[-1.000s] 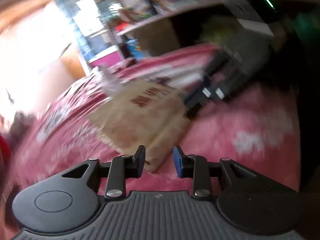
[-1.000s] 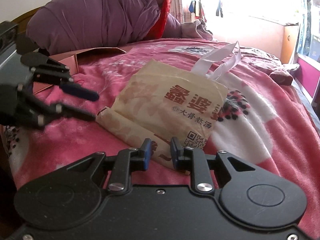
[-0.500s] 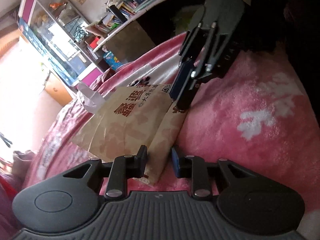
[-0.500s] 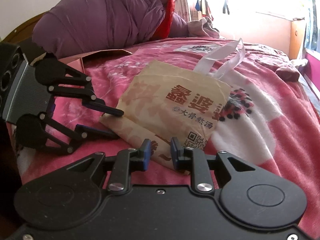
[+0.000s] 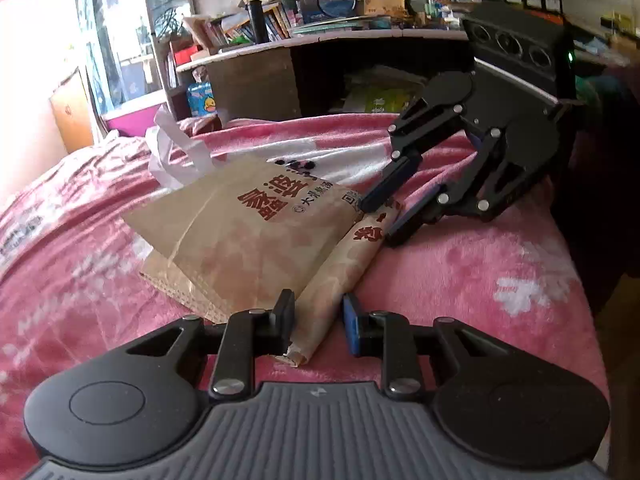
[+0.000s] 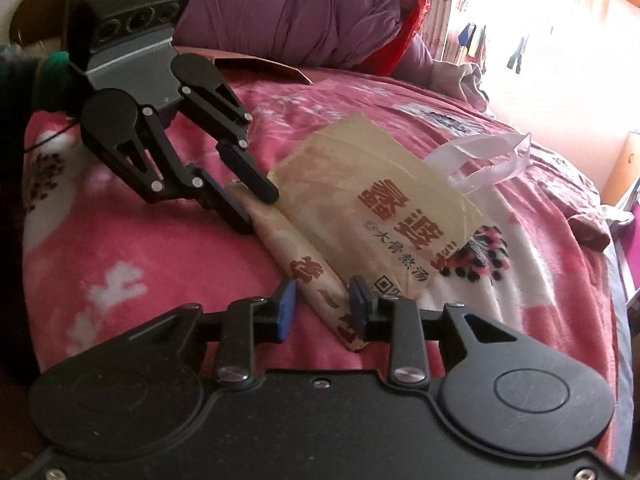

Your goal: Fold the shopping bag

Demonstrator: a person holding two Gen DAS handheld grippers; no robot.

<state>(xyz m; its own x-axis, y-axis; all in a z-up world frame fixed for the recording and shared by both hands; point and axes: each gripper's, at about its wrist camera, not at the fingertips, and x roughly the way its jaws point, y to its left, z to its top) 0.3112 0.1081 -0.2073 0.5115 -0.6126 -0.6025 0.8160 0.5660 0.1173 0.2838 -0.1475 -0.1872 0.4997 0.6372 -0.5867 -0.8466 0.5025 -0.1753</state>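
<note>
A tan shopping bag with red lettering and white handles lies on the pink blanket, its bottom part folded into a raised ridge. My left gripper is open, its fingers either side of one end of the ridge. My right gripper is open, its fingers either side of the other end. The bag and the left gripper show in the right wrist view; the right gripper shows in the left wrist view.
The pink flowered blanket covers the bed. A purple quilt and a flat cardboard piece lie at the head. A cluttered bookshelf and a dark desk stand beyond the bed's far side.
My left gripper swung in to the bag's ridge and now straddles its end. My right gripper opened wider around the other end. The bag stays put.
</note>
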